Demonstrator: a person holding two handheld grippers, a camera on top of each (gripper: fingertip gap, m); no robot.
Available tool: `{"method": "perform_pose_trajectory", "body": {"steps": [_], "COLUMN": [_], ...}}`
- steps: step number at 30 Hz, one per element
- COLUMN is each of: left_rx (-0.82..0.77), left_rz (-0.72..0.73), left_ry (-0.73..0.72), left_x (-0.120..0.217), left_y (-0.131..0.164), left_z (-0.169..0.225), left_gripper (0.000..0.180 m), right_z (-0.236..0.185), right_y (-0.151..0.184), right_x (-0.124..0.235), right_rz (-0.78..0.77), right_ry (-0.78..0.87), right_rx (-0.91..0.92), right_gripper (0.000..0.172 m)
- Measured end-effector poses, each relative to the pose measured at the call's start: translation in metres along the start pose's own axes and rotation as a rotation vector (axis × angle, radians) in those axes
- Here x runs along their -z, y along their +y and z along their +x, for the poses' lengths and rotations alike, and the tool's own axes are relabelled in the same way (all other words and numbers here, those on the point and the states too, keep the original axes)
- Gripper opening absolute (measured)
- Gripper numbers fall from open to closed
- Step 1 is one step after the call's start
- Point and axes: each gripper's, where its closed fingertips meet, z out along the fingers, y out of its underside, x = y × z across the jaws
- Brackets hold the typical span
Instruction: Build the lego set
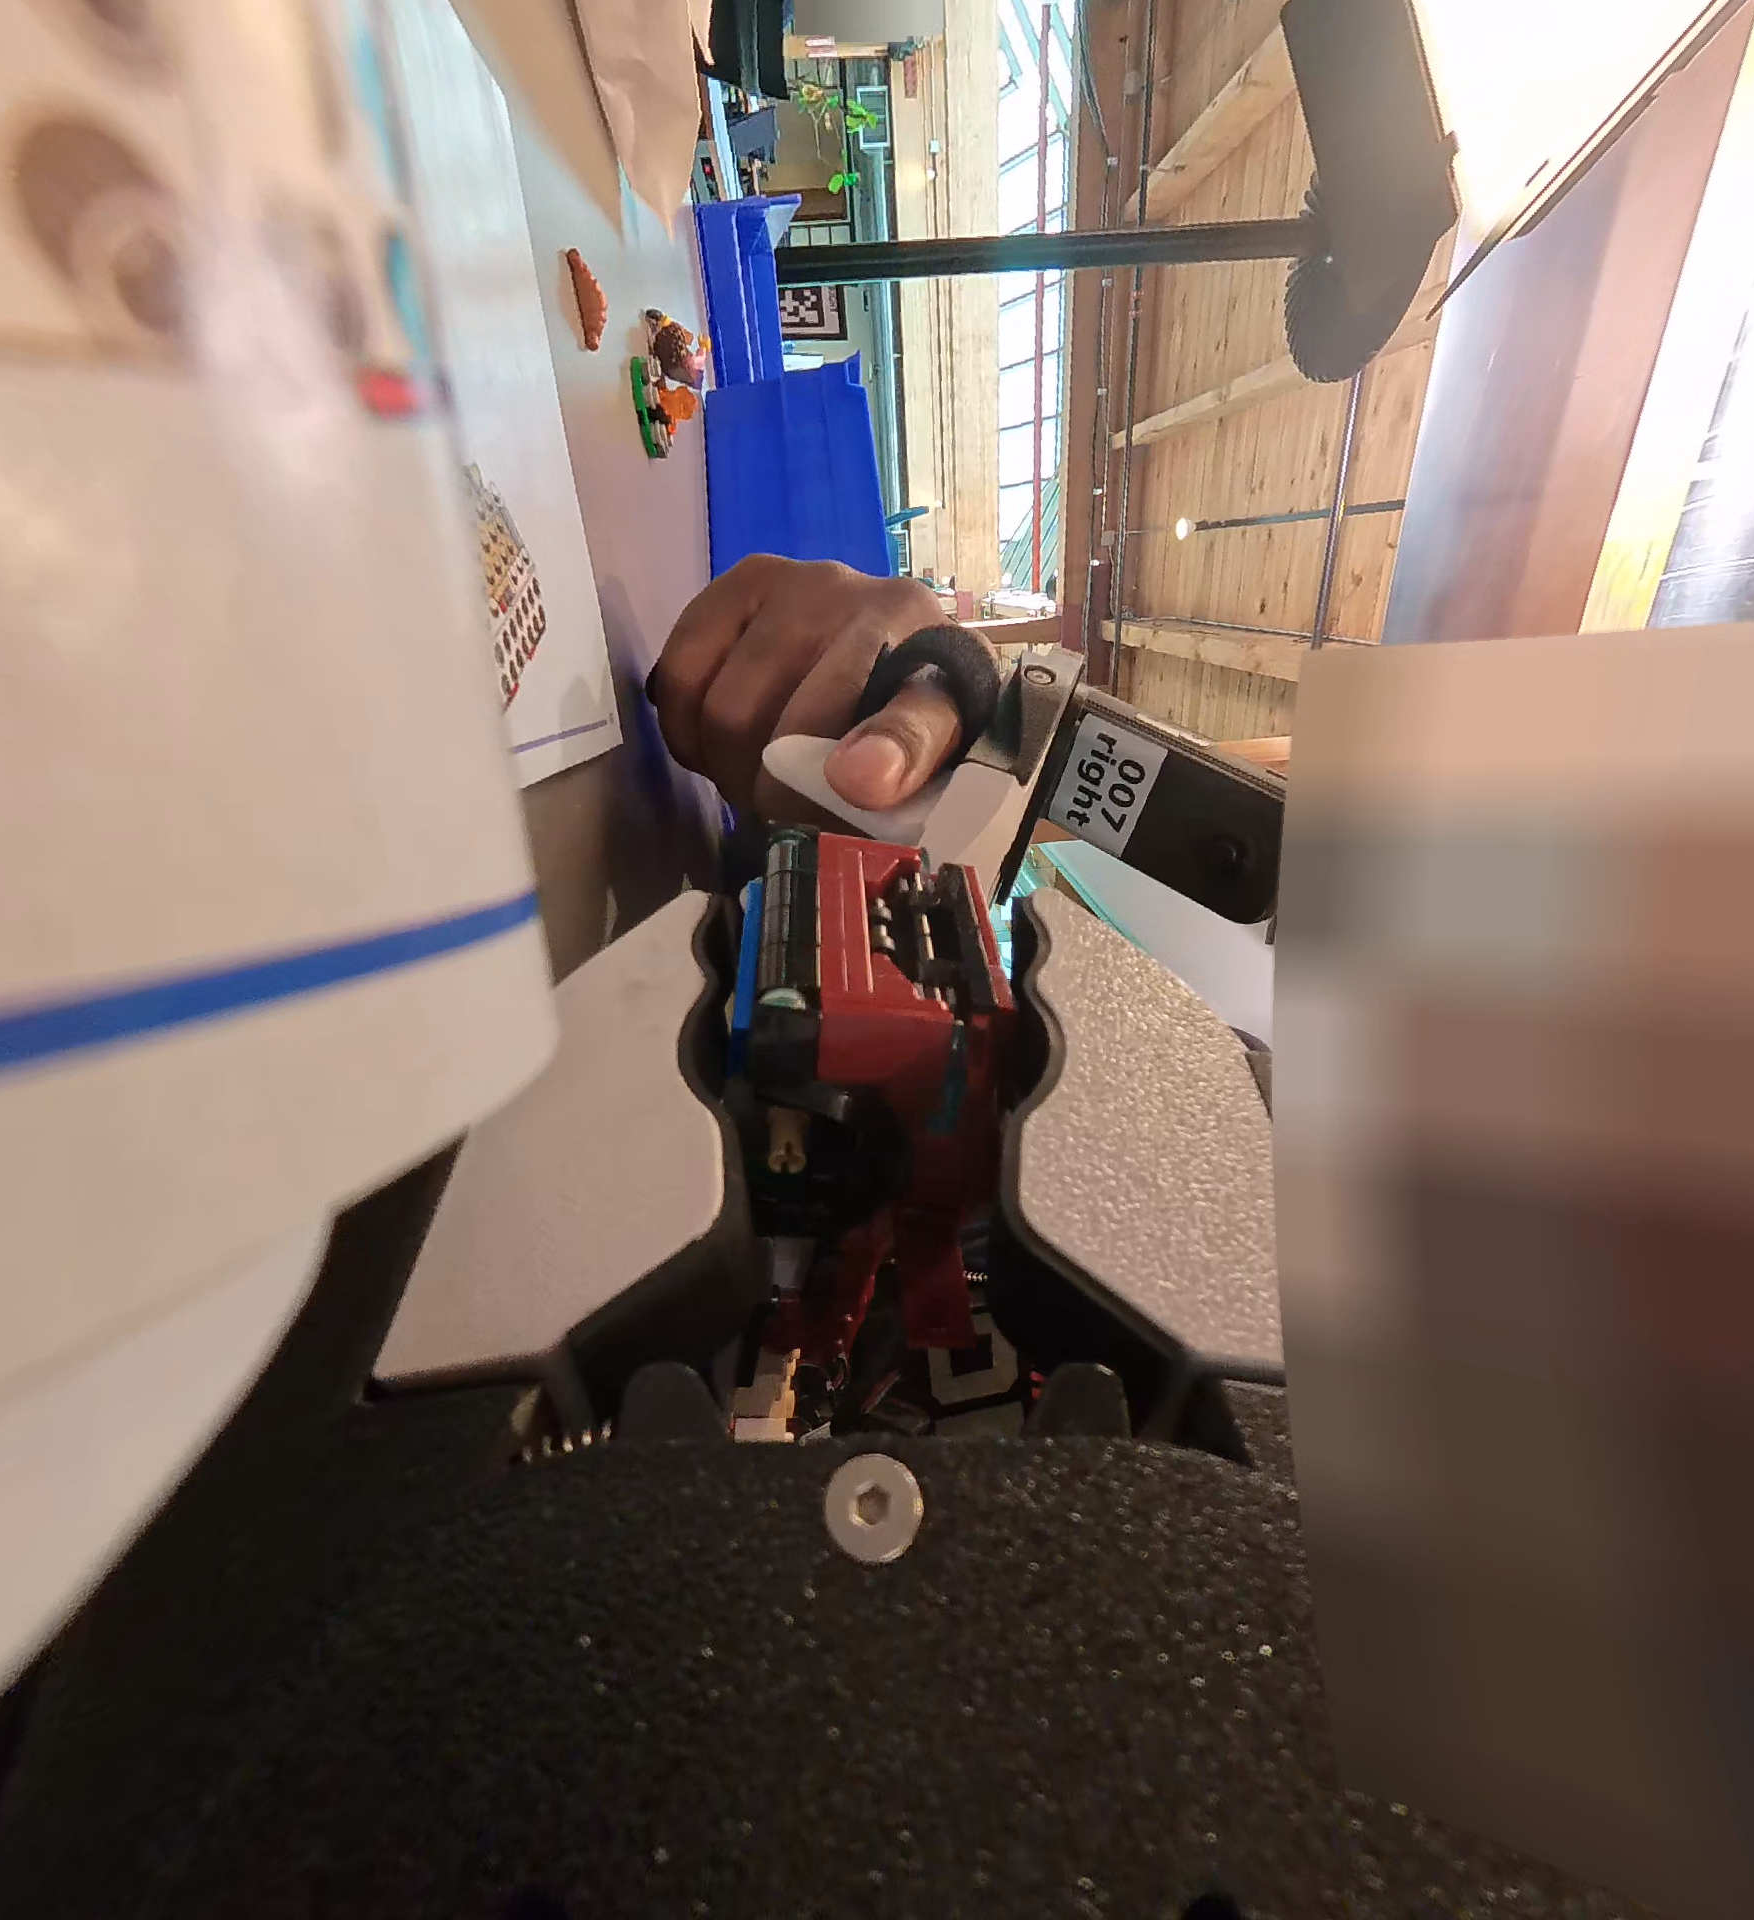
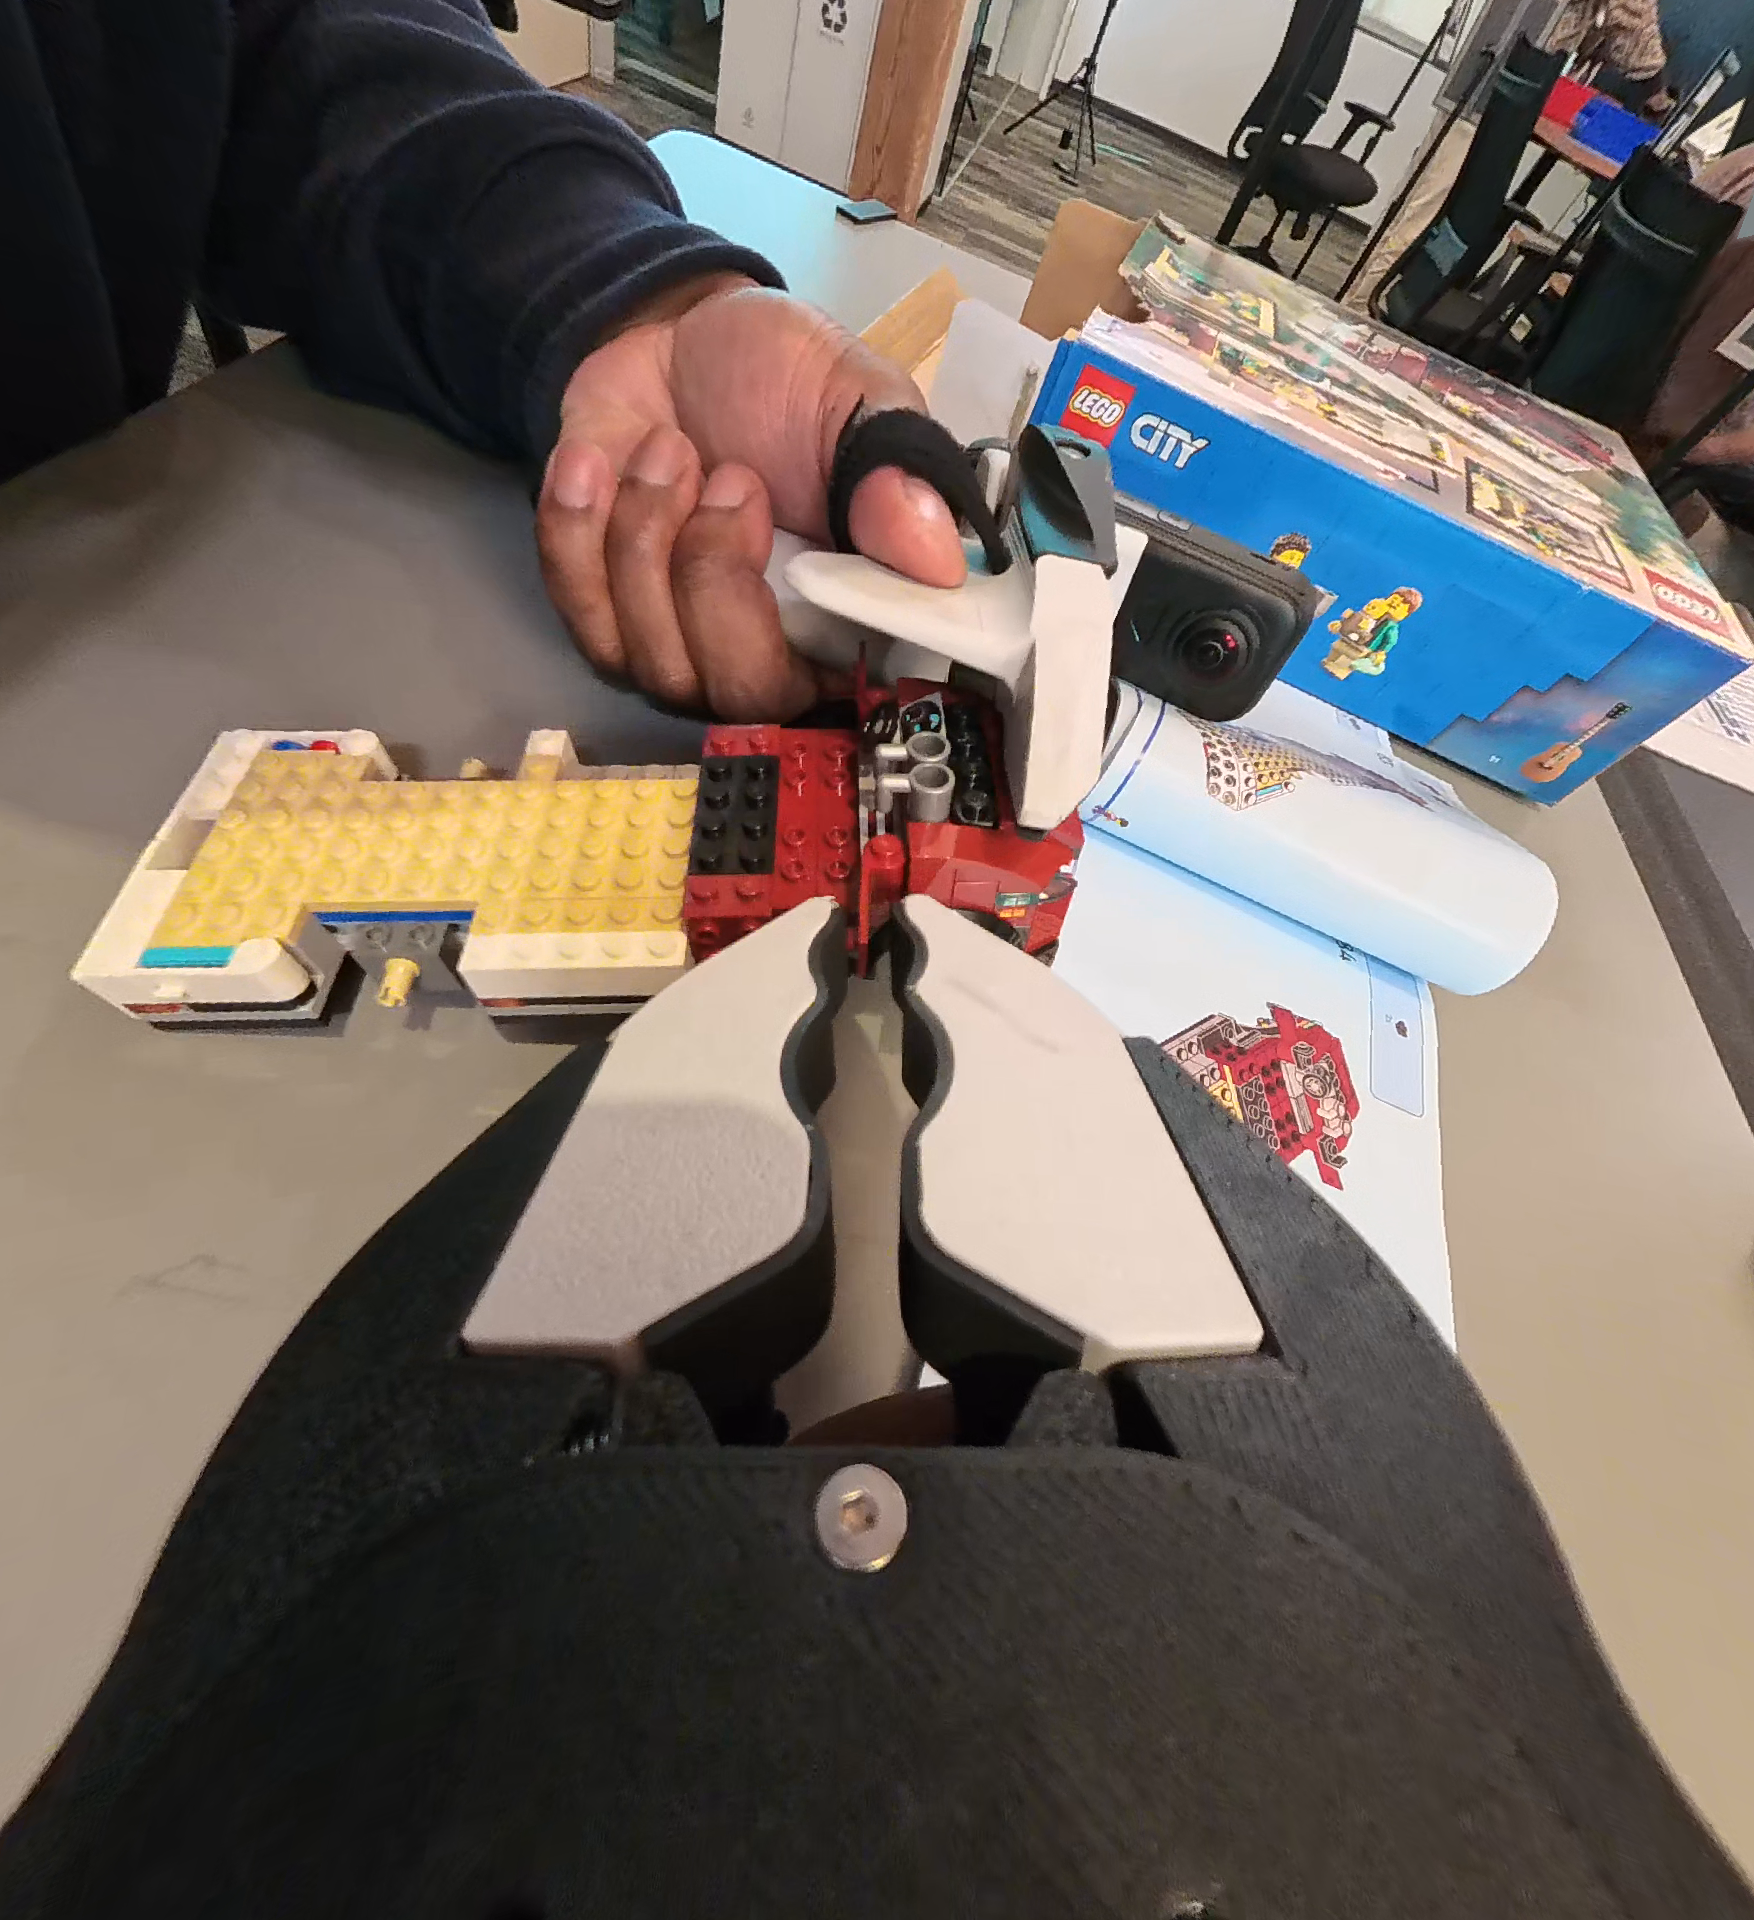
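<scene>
**Item: left gripper (image 1: 868, 914).** I am seeing its fingers set wide and pressing on both flanks of the red cab block (image 1: 883, 987), which is filling the gap between them. In the right wrist view this gripper is sitting at 12 o'clock, with a hand (image 2: 707, 488) wrapped round its handle.

**Item: right gripper (image 2: 868, 909).** Its fingers are standing narrow, and the tips are closing on a thin red upright piece (image 2: 878, 883) at the cab's near edge, at 12 o'clock from the wrist.

**Item: brick vehicle (image 2: 437, 831).** It is lying flat on the table (image 2: 125, 623); its yellow and white bed is running out toward 9 o'clock from the red cab.

**Handling, as I judge it.** The upright piece is slim, so I am keeping the tips square on its faces, while the left fingers are bracing the cab against any twist.

**Surroundings.** An open instruction booklet (image 2: 1320, 883) is lying at 2 o'clock, partly under the cab. A blue toy box (image 2: 1372, 499) is sitting beyond it. In the left wrist view, blue bins (image 1: 790, 468) and loose brick bits (image 1: 670, 379) are lying beyond the cab.

**Obstructions.** The left gripper's white finger is crowding the cab top just beyond my right tips.
</scene>
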Motion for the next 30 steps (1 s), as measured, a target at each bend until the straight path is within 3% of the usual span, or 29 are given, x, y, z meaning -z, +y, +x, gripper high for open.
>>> {"method": "perform_pose_trajectory", "body": {"steps": [16, 20, 24, 30], "left_rx": [-0.008, -0.005, -0.02, -0.041], "left_rz": [-0.002, 0.023, 0.061, 0.153], "left_ry": [-0.006, -0.009, 0.006, 0.042], "left_x": [-0.001, 0.0, 0.001, 0.007], "left_y": [0.0, -0.002, -0.006, -0.017], "left_z": [0.0, 0.0, 0.005, 0.012], "left_gripper": [0.052, 0.052, 0.052, 0.052], "right_z": [-0.001, 0.002, 0.006, 0.003], "right_y": [0.001, 0.001, 0.004, 0.0], "right_x": [0.0, 0.001, 0.003, 0.005], "right_rz": [0.001, 0.005, -0.035, 0.002], "right_ry": [-0.025, 0.017, 0.062, 0.137], "right_rx": [-0.005, -0.015, -0.232, -0.736], "right_gripper": [0.003, 0.009, 0.026, 0.03]}}
